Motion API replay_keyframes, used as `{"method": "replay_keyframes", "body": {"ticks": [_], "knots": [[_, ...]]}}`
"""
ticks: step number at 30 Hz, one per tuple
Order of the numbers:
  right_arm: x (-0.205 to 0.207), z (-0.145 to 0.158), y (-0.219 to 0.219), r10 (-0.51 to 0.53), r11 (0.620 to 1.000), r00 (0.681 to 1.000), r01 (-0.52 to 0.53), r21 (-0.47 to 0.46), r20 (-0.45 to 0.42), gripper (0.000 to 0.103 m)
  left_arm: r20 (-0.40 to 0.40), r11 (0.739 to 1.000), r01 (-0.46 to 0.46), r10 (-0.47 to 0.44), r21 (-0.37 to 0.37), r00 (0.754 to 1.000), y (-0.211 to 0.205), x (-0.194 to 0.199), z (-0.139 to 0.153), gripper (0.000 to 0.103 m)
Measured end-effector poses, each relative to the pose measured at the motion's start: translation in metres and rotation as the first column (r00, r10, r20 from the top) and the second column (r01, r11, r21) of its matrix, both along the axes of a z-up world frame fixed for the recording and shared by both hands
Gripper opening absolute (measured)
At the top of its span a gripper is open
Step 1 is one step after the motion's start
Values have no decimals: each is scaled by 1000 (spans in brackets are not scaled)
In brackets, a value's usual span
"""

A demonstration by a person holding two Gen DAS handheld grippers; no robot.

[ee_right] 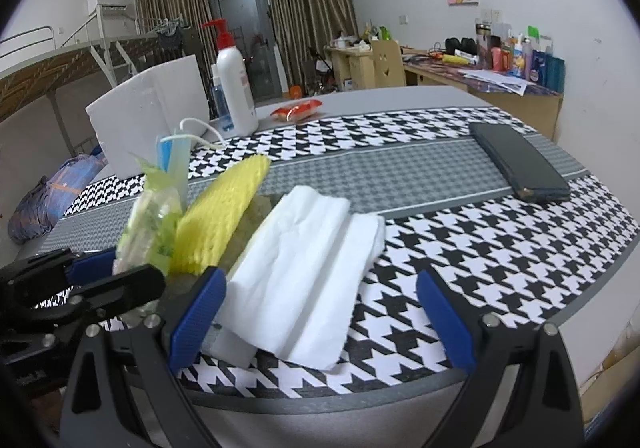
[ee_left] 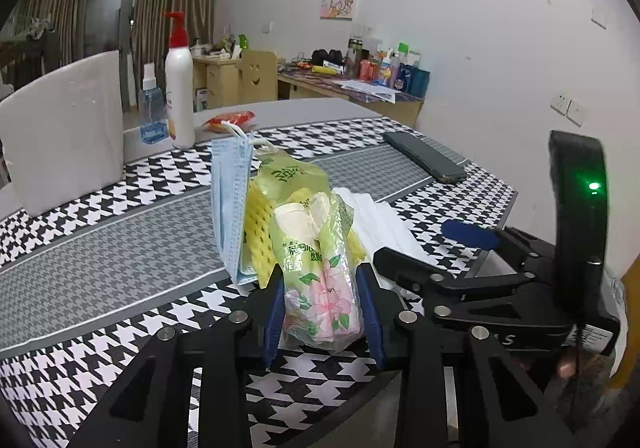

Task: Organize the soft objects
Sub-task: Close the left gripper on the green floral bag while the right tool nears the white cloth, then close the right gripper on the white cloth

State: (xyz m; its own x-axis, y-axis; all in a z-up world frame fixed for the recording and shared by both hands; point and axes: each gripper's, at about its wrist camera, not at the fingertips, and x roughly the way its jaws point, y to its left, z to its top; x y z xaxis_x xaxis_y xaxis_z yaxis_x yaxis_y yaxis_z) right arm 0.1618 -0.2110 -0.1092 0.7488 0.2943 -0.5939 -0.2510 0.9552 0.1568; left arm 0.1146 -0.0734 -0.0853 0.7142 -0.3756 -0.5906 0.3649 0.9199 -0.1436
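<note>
Item: houndstooth table runner (ee_right: 460, 260), black-and-white with a grey centre band, laid on a grey table (ee_right: 400, 96). The near table edge runs just under my two grippers. Open room lies on the grey band to the left in the left wrist view, and on the houndstooth to the right of the white stack in the right wrist view.

Item: tissue packet (ee_left: 320, 284), green plastic with pink flowers. My left gripper (ee_left: 324, 312) is clamped on its near end, both blue pads pressing the wrap. Its long axis runs away from me toward the far wall, and the far end is tipped upward.

Item: blue face mask (ee_left: 230, 208), standing on edge just left of the packet, ear loops at the top.

Item: yellow mesh sponge (ee_right: 220, 216), leaning between mask and packet (touching both, as far as I can tell).

Item: white folded tissues (ee_right: 304, 268), flat on the runner, long axis pointing away and slightly right. My right gripper (ee_right: 320, 316) is spread wide around the near end, left pad just beside the stack, right pad well apart.

Item: dark phone (ee_right: 520, 164), far right, near the runner's edge.

Item: white pump bottle (ee_left: 179, 88), blue spray bottle (ee_left: 152, 112), white foam block (ee_left: 68, 128) and red snack packet (ee_left: 232, 120) at the far-left side.
</note>
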Motion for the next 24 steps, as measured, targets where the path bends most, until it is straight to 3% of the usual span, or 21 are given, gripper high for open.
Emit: {"method": "replay_keyframes", "body": {"ticks": [5,13,15,18,24], "knots": [[3,-3,4,3,1000,1000,-3,4,-24,95,29,1000,4,-4,-1,1000,5,-9,8,36],[3,-6,7,53,998,994,-51,22,-91,56,32,1000,-10,11,-9,999,9,-14,8,36],[3,-5,6,64,997,992,-60,43,-106,35,37,1000,-16,16,-7,999,11,-16,9,36],[-1,1,5,62,997,994,-58,48,-88,22,38,1000,-19,20,-12,999,12,-20,9,36],[-11,14,2,57,997,998,-55,62,-31,10,48,1000,-21,21,-18,999,16,-28,13,36]]}}
